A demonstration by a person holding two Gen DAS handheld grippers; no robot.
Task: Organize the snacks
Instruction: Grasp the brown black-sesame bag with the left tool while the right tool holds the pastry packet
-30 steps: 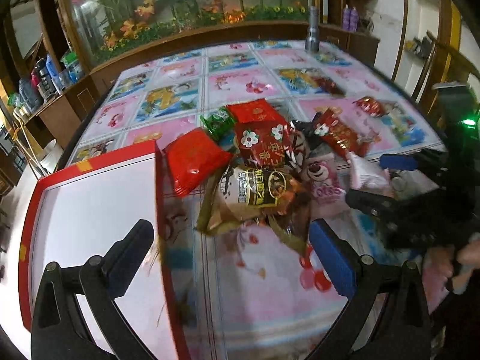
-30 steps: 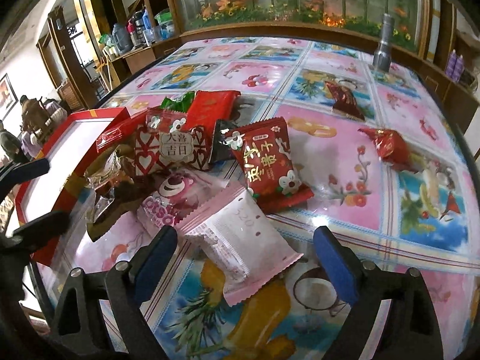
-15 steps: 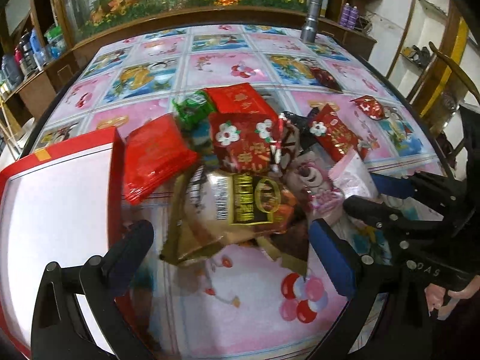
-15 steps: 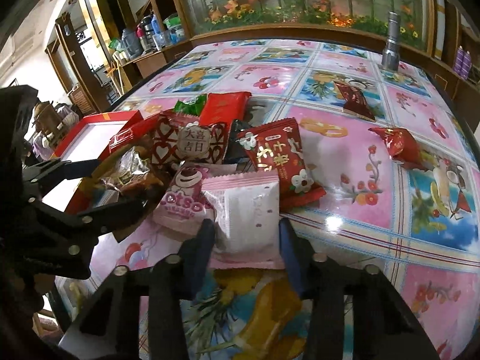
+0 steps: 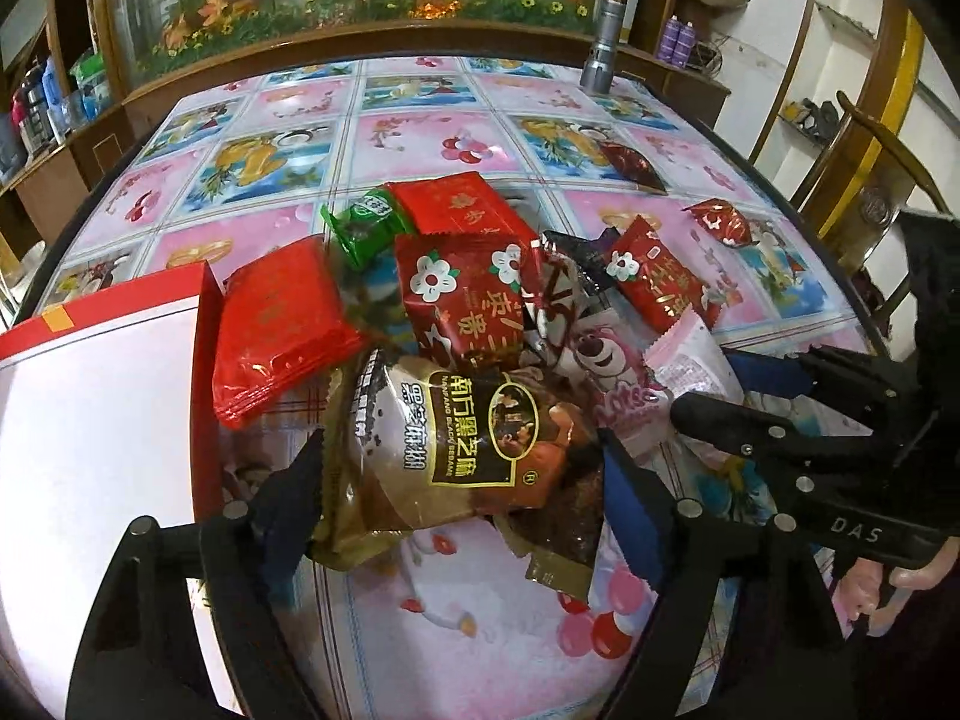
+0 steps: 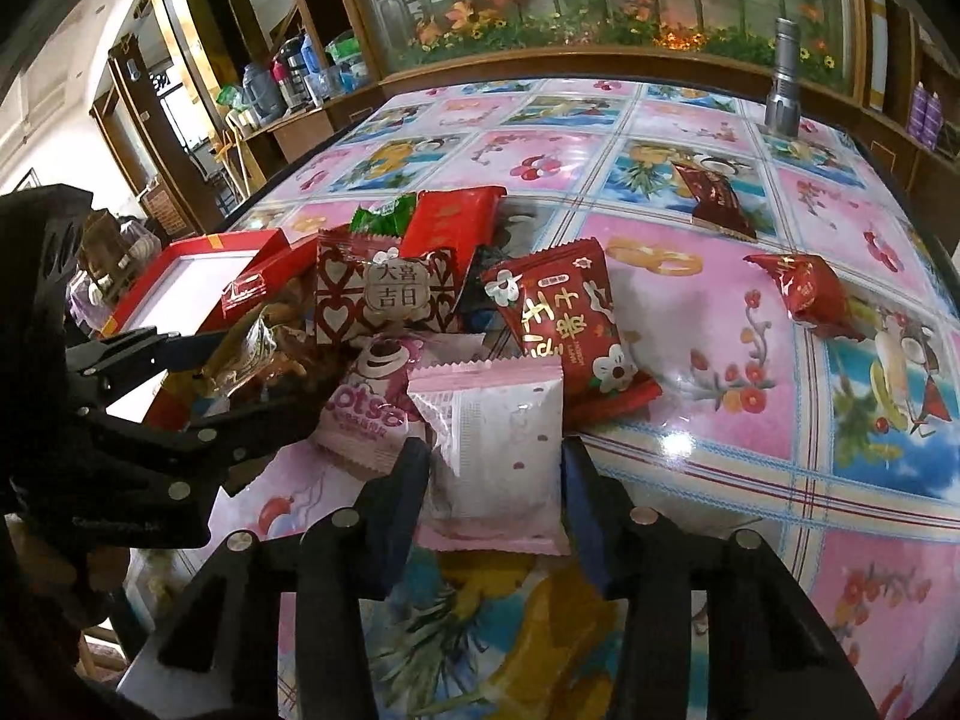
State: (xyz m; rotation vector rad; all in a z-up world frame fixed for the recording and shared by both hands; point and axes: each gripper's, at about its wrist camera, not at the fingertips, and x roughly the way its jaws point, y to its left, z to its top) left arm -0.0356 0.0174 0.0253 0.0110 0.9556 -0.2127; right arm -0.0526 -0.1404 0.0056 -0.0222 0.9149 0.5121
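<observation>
A heap of snack packets lies on the flowered table. My left gripper is shut on the brown black-sesame packet at the heap's near edge. My right gripper is shut on the pale pink packet, which also shows in the left wrist view. A pink Lotso packet lies just left of it. Red packets and a green one lie behind. The red box with white inside sits left of the heap.
A silver flashlight stands at the table's far edge. A dark red packet and a red wrapped snack lie apart on the right. A wooden planter ledge runs behind the table. Shelves with bottles stand far left.
My left gripper moved in and closed on the brown sesame packet. My right gripper closed on the pale pink packet about half a second ago and still holds it.
</observation>
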